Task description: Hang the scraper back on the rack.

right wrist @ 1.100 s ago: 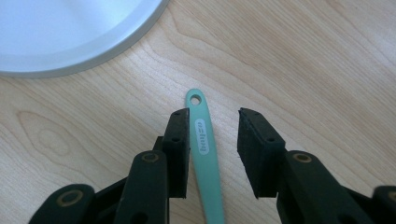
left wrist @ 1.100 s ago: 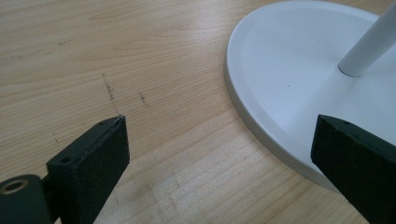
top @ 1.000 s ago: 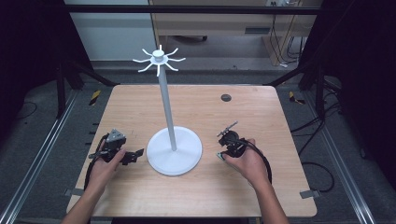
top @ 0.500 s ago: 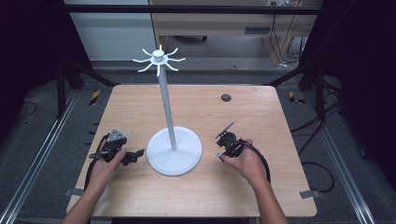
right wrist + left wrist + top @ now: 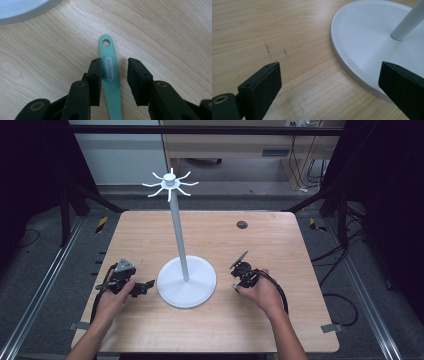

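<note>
A teal flat handle [image 5: 110, 71] with a hole at its tip lies on the wooden table [image 5: 150, 237]. My right gripper [image 5: 115, 66] is open and straddles it: one jaw lies against the handle, the other stands a little apart. In the high view the right gripper [image 5: 243, 272] sits just right of the white stand's round base [image 5: 187, 281]. The stand's thin pole [image 5: 178, 235] rises to a crown of hooks [image 5: 170, 184]. My left gripper [image 5: 142, 287] is wide open at the base's left edge, and the base rim [image 5: 352, 67] lies between its jaws [image 5: 329, 72].
A small dark round disc [image 5: 242, 224] sits in the table's far right part. Cables trail from both grippers over the table's near edge. Metal rails and dark frame posts flank the table. A corner of the white base [image 5: 22, 7] is near the right gripper.
My right gripper has edged slightly left and nearer to me. The left gripper and the stand have not moved.
</note>
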Tool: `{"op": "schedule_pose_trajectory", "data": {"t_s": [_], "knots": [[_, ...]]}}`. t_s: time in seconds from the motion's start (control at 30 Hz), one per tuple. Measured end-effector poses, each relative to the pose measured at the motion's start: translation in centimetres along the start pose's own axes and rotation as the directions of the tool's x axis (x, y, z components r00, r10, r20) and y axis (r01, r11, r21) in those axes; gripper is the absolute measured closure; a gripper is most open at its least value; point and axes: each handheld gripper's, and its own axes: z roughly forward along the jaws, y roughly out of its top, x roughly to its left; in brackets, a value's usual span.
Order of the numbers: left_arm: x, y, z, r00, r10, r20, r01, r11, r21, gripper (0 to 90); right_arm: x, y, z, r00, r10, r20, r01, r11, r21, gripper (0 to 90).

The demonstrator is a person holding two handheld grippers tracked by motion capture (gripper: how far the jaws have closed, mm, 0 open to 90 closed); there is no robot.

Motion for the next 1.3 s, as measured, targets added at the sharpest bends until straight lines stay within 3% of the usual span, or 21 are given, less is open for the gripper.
{"op": "schedule_pose_trajectory", "data": {"t_s": [0.17,0.2,0.23,0.3,0.4,0.47,0.6,0.63,0.67,0.7,0.77,0.8,0.83,0.87,0.9,1.07,1.1,1.13,1.3], "knots": [[0.0,0.0,0.0,1.0,-0.002,-0.002,0.002,1.0,0.001,4.0,-0.3,0.0,0.1,0.9992,-0.038,-0.007,0.038,0.999,0.005,66.9],[0.0,0.0,0.0,1.0,-0.003,-0.002,0.003,1.0,0.0,4.0,0.0,0.2,0.1,0.9998,0.003,-0.019,-0.002,1.0,0.022,67.3],[0.0,0.0,0.0,1.0,-0.003,-0.001,0.003,1.0,0.0,4.0,0.0,0.2,0.1,0.9998,0.003,-0.019,-0.002,1.0,0.022,67.4],[0.0,0.0,0.0,1.0,-0.003,0.0,0.003,1.0,0.0,4.0,-0.2,0.2,0.3,0.9988,-0.047,-0.014,0.047,0.999,0.025,67.6],[0.0,0.0,0.0,1.0,-0.004,-0.001,0.004,1.0,0.0,4.0,-0.1,0.3,0.4,0.9995,-0.016,-0.027,0.017,0.999,0.044,67.8],[0.0,0.0,-0.1,1.0,-0.004,-0.004,0.004,1.0,-0.001,4.0,-0.2,0.4,0.5,0.999,-0.023,-0.038,0.025,0.999,0.044,71.8],[0.1,0.0,-0.1,1.0,-0.004,-0.005,0.004,1.0,-0.002,4.0,-0.1,0.3,0.4,0.9982,-0.058,-0.012,0.059,0.998,0.038,73.4],[0.1,0.0,-0.1,1.0,-0.004,-0.004,0.004,1.0,-0.001,4.0,-0.1,0.2,0.2,0.9985,-0.052,-0.018,0.052,0.998,0.029,73.6],[0.1,0.0,0.0,1.0,-0.005,-0.003,0.005,1.0,-0.002,4.0,0.0,0.2,-0.1,0.9995,-0.013,-0.03,0.014,1.0,0.021,73.6],[0.0,0.0,0.0,1.0,-0.003,-0.003,0.003,1.0,-0.002,4.0,-0.3,0.1,-0.3,0.999,-0.038,-0.023,0.038,0.999,-0.007,73.7],[0.0,0.0,0.0,1.0,-0.003,-0.002,0.003,1.0,-0.001,4.0,-0.4,-0.1,-1.3,0.9994,0.003,-0.034,-0.004,0.999,-0.037,73.8],[0.0,0.0,0.0,1.0,-0.003,-0.002,0.003,1.0,0.0,4.0,-0.7,-0.5,-2.3,0.9989,0.029,-0.036,-0.032,0.995,-0.09,73.9],[0.0,0.0,0.0,1.0,-0.003,-0.002,0.003,1.0,-0.001,4.0,-0.7,-0.5,-2.3,0.9989,0.029,-0.036,-0.032,0.995,-0.09,73.9],[0.0,0.0,0.0,1.0,-0.002,-0.003,0.002,1.0,0.0,4.0,-1.0,-0.9,-3.4,0.9974,0.054,-0.048,-0.06,0.989,-0.138,74.0],[0.0,0.0,0.0,1.0,-0.004,-0.002,0.004,1.0,0.001,4.0,-1.0,-0.9,-3.4,0.9974,0.054,-0.048,-0.06,0.989,-0.138,74.0],[-0.1,0.0,0.0,1.0,0.0,-0.004,0.0,1.0,0.006,4.0,-1.1,-1.9,-5.9,0.9963,0.068,-0.052,-0.079,0.964,-0.252,74.1],[-0.1,0.0,0.1,1.0,0.0,-0.004,0.0,1.0,0.007,4.0,-1.1,-2.2,-6.9,0.9956,0.079,-0.052,-0.091,0.949,-0.3,74.1],[-0.1,0.0,0.1,1.0,0.0,-0.004,0.0,1.0,0.008,4.0,-1.1,-2.2,-6.9,0.9956,0.079,-0.052,-0.091,0.949,-0.3,74.1],[-0.1,-0.1,0.0,1.0,-0.001,-0.007,0.001,1.0,0.006,4.0,-1.5,-2.8,-9.0,0.9933,0.093,-0.069,-0.113,0.905,-0.411,74.2]]}}
